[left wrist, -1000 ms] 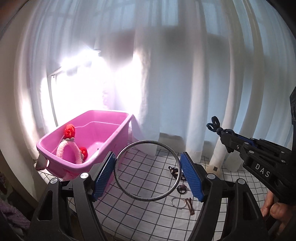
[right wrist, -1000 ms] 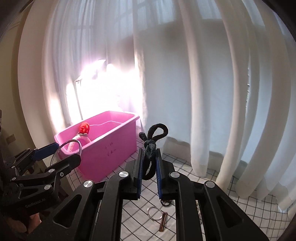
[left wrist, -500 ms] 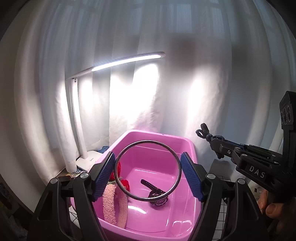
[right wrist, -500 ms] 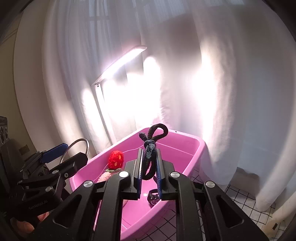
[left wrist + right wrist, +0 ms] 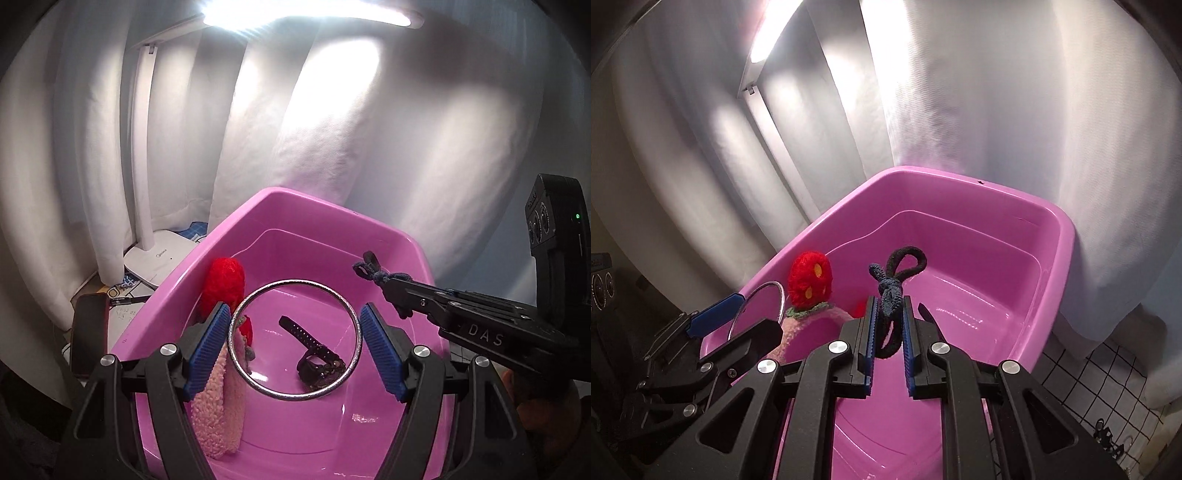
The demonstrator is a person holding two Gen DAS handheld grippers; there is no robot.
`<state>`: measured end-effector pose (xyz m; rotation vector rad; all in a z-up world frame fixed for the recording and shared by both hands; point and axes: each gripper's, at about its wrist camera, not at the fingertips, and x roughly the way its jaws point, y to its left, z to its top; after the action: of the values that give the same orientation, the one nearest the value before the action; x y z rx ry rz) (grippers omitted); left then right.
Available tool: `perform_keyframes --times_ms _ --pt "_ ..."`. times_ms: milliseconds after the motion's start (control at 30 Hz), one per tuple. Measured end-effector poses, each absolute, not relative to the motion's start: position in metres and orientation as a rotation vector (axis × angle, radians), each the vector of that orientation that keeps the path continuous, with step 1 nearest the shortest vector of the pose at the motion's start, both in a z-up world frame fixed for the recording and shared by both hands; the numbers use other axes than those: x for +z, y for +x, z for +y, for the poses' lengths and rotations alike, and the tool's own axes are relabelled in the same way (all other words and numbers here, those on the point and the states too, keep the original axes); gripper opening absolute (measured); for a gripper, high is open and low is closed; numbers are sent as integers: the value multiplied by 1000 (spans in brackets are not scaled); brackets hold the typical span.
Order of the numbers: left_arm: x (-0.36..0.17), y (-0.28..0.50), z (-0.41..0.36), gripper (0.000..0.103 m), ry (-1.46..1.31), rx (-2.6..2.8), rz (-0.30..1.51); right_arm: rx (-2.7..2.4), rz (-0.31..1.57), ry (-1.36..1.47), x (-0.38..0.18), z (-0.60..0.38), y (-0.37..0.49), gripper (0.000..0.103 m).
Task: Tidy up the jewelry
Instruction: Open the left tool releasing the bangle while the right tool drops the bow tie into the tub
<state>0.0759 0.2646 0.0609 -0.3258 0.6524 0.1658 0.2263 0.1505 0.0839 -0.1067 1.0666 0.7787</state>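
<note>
A thin metal bangle (image 5: 295,282) is pinched across its width between the blue pads of my left gripper (image 5: 293,332), above the inside of a pink plastic tub (image 5: 306,206). My right gripper (image 5: 888,306) is shut on a dark knotted hair tie (image 5: 905,258), whose loop sticks up past the fingertips over the same tub (image 5: 960,177). In the tub lie a black wristwatch (image 5: 314,350) and a fluffy pink headband with red pompoms (image 5: 221,284). The right gripper (image 5: 386,282) reaches in from the right beside the bangle. The left gripper (image 5: 750,314) with the bangle (image 5: 779,295) shows at the left.
A white desk lamp (image 5: 147,147) stands lit behind the tub on the left, with a dark phone (image 5: 88,332) near its base. White curtains hang close behind. A checked cloth (image 5: 1089,387) to the right carries small jewelry pieces (image 5: 1104,439).
Both grippers swung left from above the checked cloth to over the pink tub and dipped toward it. The bangle and the hair tie stayed in their grips.
</note>
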Motion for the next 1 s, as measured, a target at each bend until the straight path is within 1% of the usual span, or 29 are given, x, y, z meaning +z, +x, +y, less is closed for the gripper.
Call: perform_keyframes --times_ms 433,500,533,567,600,633,667,1000 --pt "41 97 269 71 -323 217 787 737 1189 -157 46 153 242 13" --pt "40 100 268 72 -316 219 809 742 1198 -169 45 156 241 14" --pt "40 101 268 72 -318 224 820 740 1196 -177 45 157 241 19" --pt "39 102 269 75 -320 234 832 744 1192 -178 46 159 240 29" --pt "39 102 270 83 -327 242 840 748 1183 -177 48 160 239 37" --pt "40 101 272 85 -340 248 837 730 1175 -184 50 161 239 54" --pt "41 100 274 90 -354 259 831 711 1172 -183 51 159 240 61" --pt "47 89 285 91 -382 296 821 697 1157 -127 60 149 235 61"
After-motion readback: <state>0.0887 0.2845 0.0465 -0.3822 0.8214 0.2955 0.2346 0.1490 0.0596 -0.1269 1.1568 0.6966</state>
